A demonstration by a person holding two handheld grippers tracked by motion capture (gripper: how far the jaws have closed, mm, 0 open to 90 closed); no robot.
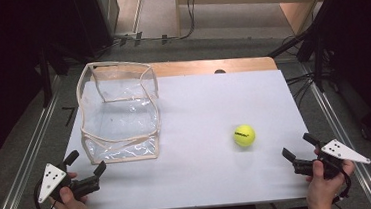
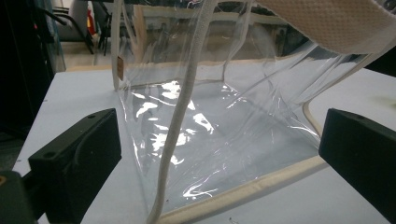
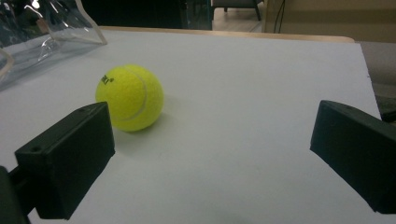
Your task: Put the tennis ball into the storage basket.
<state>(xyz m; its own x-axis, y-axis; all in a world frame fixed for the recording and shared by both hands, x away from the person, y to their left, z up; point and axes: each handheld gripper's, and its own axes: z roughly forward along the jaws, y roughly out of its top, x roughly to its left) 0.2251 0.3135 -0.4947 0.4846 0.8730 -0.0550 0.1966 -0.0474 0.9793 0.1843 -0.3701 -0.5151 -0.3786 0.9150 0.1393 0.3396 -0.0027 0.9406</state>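
On the desk (image 1: 204, 178), the bag (image 1: 119, 112) stands toward the far left corner, its open top upward, its near wall facing the near edge. The ball (image 1: 244, 135) lies on the desk right of the middle, well apart from the bag and nearer the near edge than the far one. The left tool (image 1: 85, 168) sits at the near left corner, just before the bag's near wall. The right tool (image 1: 297, 146) sits at the near right corner, near the ball, which lies ahead and to its left.
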